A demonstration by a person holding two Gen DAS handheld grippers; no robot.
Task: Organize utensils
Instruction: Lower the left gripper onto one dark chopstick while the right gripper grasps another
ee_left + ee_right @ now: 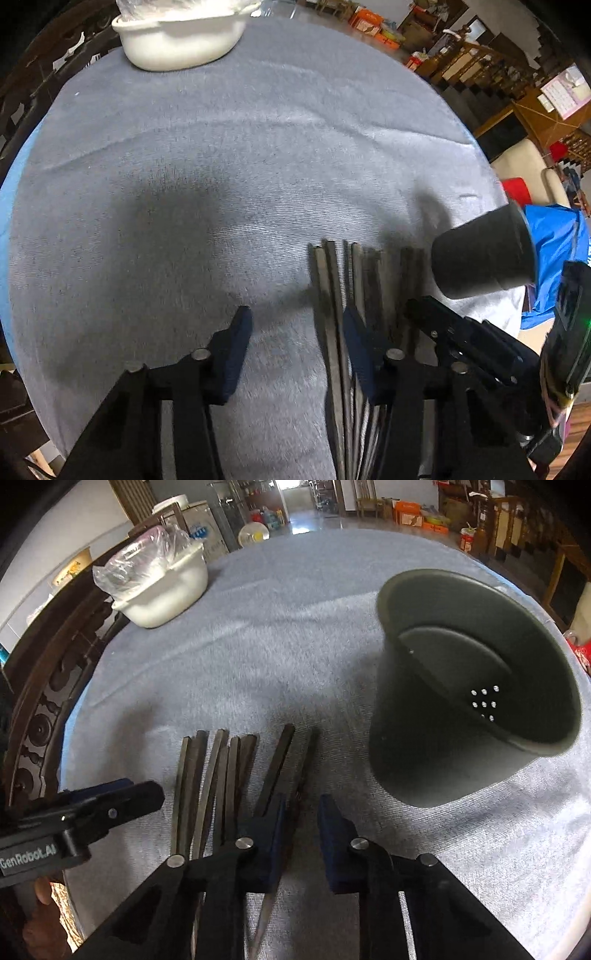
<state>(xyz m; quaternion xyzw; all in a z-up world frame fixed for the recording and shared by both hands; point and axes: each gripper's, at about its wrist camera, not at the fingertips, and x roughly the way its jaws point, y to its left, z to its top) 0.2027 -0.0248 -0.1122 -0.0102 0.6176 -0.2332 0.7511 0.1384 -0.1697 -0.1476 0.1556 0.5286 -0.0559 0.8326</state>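
So the dark grey plastic cup with the perforated bottom (469,686) is tipped on its side on the grey cloth-covered surface (295,635), and I see nothing in it. Far back there's a white oval tub (166,590) with a crinkly clear plastic bag (140,561) in it; can't tell what's in the bag. The fanned bunch of dark chopsticks (218,775) lies left of the cup. My right claw (301,834) is partly open over the rightmost sticks, gripping nothing. My left claw (295,347) is wide open and empty, its right finger over the bunch. The near ends are hidden under both claws.
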